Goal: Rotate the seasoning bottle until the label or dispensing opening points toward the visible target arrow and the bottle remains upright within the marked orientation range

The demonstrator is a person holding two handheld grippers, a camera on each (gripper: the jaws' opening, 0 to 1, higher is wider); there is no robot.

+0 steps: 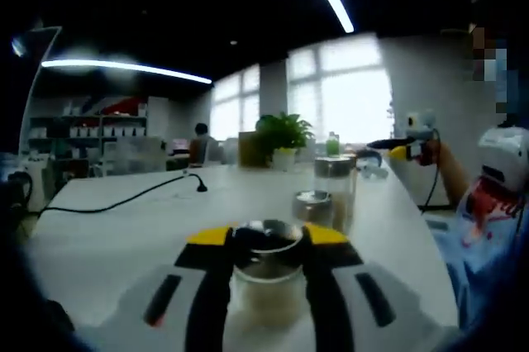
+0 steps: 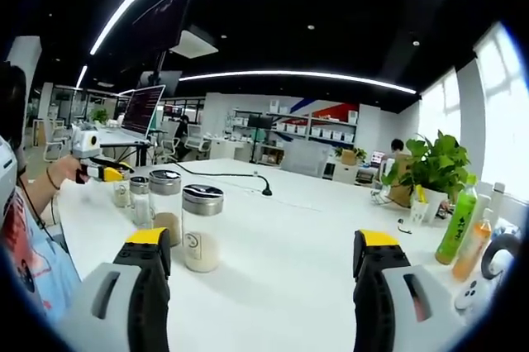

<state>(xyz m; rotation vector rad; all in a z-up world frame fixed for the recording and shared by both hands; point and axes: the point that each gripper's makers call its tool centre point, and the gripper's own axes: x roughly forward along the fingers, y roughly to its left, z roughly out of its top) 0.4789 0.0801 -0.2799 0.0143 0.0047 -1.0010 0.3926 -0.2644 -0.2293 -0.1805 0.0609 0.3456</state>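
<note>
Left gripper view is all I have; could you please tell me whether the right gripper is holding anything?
Observer: No. The right gripper is open, its fingers wide apart with only bare table between them.
Operator: Thank you. What stands nearest to it?
Observer: An upright lidded jar with pale contents, just beside the finger on the left of the right gripper view.
Operator: And what lies beyond that jar?
Observer: Past more jars in a row, a screen lit with text stands at the table's far side.
</note>
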